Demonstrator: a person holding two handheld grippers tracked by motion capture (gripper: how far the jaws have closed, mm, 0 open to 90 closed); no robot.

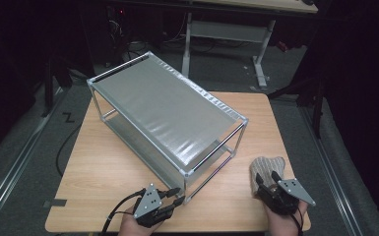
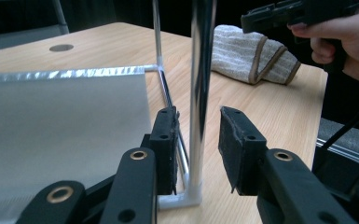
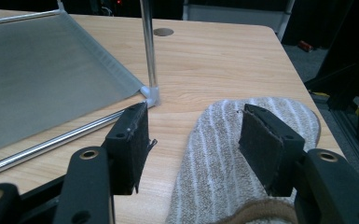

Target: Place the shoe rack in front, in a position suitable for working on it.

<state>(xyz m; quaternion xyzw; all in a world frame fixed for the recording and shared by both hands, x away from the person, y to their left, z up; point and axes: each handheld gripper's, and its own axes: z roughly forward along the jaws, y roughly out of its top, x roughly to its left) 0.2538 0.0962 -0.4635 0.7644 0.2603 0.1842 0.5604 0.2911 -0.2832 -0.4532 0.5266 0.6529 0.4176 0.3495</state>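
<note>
The left gripper [image 2: 196, 140] has its two black jaws apart, and the near corner post [image 2: 200, 88] of the shelf rack [image 1: 165, 105] stands between them; the pads do not press on it. This chrome post rises from a white plastic foot on the wooden table [image 1: 103, 167]. The rack has two grey fabric shelves, and it stands slanted across the table.

The right gripper [image 3: 193, 140] also holds its jaws apart, with nothing clamped. It hovers just above a striped beige slipper [image 3: 224, 158], whose toe points away from the person. The slipper lies on the table near the right front corner, beside the rack but not touching it.
</note>
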